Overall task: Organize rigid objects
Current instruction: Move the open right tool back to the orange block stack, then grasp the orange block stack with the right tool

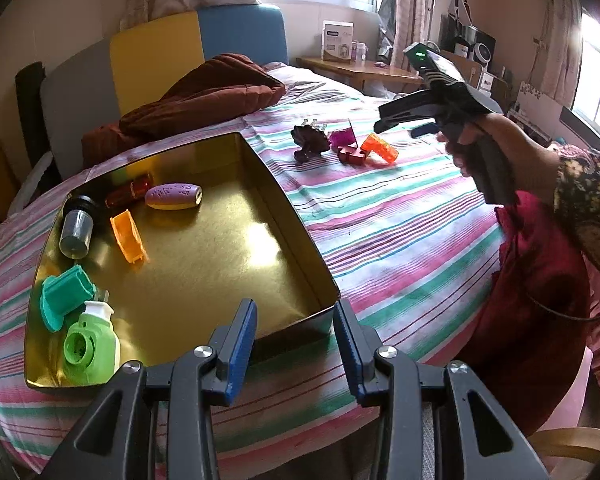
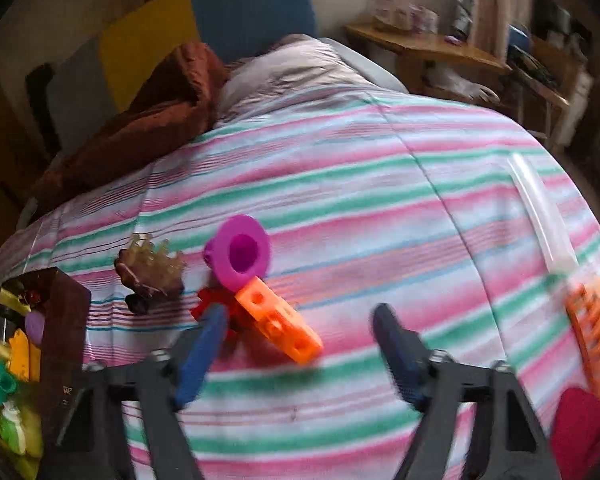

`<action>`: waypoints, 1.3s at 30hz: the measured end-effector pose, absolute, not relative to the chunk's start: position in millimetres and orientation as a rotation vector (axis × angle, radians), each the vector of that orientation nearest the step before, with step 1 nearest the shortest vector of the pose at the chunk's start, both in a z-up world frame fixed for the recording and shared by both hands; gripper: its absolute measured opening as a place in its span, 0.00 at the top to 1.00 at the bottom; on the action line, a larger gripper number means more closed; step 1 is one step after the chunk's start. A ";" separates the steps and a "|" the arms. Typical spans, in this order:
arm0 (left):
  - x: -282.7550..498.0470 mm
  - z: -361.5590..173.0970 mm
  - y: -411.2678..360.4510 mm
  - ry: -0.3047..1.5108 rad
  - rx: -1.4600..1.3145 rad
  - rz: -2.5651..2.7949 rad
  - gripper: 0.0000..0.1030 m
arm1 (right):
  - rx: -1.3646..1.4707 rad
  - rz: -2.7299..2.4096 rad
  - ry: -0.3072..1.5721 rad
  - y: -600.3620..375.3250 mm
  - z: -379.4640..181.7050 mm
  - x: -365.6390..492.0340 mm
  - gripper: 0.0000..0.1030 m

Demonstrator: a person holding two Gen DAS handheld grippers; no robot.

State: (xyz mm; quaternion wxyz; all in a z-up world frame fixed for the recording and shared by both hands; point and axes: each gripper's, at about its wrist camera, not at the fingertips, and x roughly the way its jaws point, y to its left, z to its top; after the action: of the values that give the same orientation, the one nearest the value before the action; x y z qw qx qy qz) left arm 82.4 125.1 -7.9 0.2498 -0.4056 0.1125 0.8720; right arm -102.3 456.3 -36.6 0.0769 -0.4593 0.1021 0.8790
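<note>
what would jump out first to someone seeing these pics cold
The shiny gold tin on the striped bedspread, with bright plastic pieces along its left side. Beyond its far corner lies a small cluster including an orange block. The open right gripper hovers above that cluster.

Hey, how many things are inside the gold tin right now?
6. A grey cylinder, red tube and purple oval lie at the far end, an orange piece mid-left, a teal piece and green plug-in nearest. The tin's near wall may hide more.
</note>
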 end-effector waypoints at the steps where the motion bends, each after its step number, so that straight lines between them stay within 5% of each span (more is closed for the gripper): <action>1: 82.5 -7.9 125.9 0.311 -1.104 2.374 0.62 | -1.384 2.634 0.259 452.7 -38.4 -107.1 0.36; 9: 76.5 -8.1 136.8 0.310 -1.108 2.364 0.62 | -1.492 2.585 0.219 454.0 -59.1 -119.4 0.36; 16: 64.1 0.4 156.4 0.298 -1.093 2.344 0.62 | -1.596 2.559 0.218 449.7 -70.0 -120.1 0.70; 19: 58.0 3.2 164.7 0.290 -1.089 2.336 0.62 | -1.603 2.533 0.257 455.2 -71.0 -116.9 0.77; 24: 42.0 5.0 184.0 0.276 -1.113 2.305 0.62 | -1.587 2.499 0.393 472.5 -68.6 -109.8 0.78; 39: -65.6 12.9 270.7 0.362 -1.143 2.337 0.59 | -1.583 2.423 0.302 481.5 -68.5 -106.3 0.78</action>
State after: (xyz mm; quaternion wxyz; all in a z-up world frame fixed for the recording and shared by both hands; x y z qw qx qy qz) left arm -65.6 270.7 12.9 0.2545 -0.4209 0.1331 0.8605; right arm -106.3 481.5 -68.5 0.1155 -0.5403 0.1029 0.8272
